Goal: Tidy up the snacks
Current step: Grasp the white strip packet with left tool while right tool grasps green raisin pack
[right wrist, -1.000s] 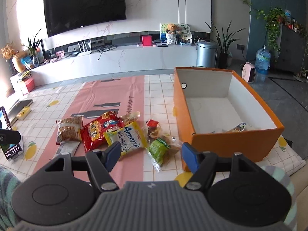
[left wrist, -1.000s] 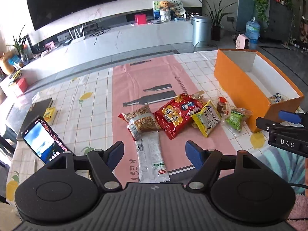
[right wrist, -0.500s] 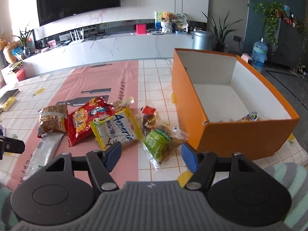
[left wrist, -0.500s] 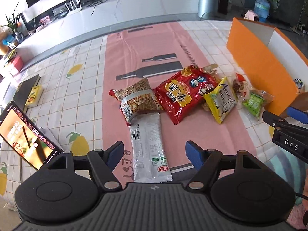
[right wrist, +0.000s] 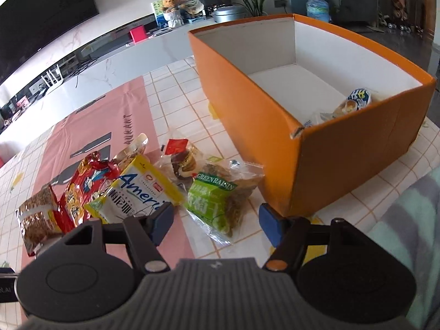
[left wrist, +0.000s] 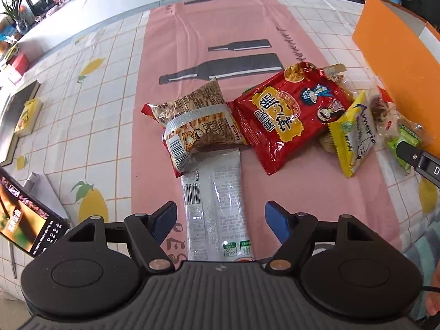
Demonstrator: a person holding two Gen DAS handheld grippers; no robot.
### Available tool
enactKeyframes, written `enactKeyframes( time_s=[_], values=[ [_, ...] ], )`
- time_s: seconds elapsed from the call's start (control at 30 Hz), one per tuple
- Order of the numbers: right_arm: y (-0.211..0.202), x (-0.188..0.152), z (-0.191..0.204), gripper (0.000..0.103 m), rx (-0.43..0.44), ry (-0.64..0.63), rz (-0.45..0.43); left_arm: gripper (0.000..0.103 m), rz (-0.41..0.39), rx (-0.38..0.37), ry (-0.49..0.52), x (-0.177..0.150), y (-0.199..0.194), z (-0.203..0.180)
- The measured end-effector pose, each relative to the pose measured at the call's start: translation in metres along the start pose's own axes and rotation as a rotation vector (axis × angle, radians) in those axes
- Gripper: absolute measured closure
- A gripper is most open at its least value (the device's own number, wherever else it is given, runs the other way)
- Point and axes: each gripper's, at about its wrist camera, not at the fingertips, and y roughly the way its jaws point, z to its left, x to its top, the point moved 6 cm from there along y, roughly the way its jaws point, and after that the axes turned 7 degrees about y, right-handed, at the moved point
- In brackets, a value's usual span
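On the bench, your left claw (left wrist: 220, 218) hangs spread over the silver wafer packet (left wrist: 216, 206); your right claw (right wrist: 216, 220), spread too, straddles the green raisin pack (right wrist: 217, 203) beside the orange box (right wrist: 275, 126).

I count seven snack packets loose on the table (left wrist: 115, 88), one orange box (right wrist: 275, 126) at two o'clock of them, at least two more packets inside it, one phone (left wrist: 24, 220) at eight o'clock, two grippers
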Motion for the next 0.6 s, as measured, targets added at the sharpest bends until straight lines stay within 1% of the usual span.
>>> enactKeyframes(
  time_s=[0.2, 0.23, 0.27, 0.3, 0.33, 0.4, 0.43, 0.6],
  values=[
    [0.013, 0.001, 0.002, 0.037, -0.043, 0.054, -0.011, 0.017, 0.04, -0.016, 0.005, -0.001, 0.015, 0.001],
    [0.016, 0.001, 0.003, 0.042, -0.047, 0.056, -0.005, 0.017, 0.047, -0.017, 0.002, -0.002, 0.017, 0.002],
    [0.019, 0.001, 0.003, 0.044, -0.048, 0.059, 0.001, 0.017, 0.053, -0.018, 0.001, -0.003, 0.019, 0.002],
    [0.021, 0.0, 0.003, 0.05, -0.048, 0.061, 0.008, 0.017, 0.056, -0.019, 0.0, -0.003, 0.02, 0.003],
    [0.023, 0.0, 0.003, 0.053, -0.04, 0.065, 0.012, 0.017, 0.061, -0.021, 0.0, -0.004, 0.021, 0.003],
    [0.023, 0.0, 0.003, 0.054, -0.037, 0.058, 0.009, 0.017, 0.065, -0.024, 0.001, -0.004, 0.023, 0.003],
    [0.023, 0.0, 0.004, 0.058, -0.035, 0.047, 0.012, 0.017, 0.067, -0.028, -0.002, -0.005, 0.024, 0.003],
    [0.019, -0.005, 0.004, 0.061, -0.014, -0.001, 0.036, 0.016, 0.065, -0.034, -0.026, -0.005, 0.027, 0.005]
  ],
)
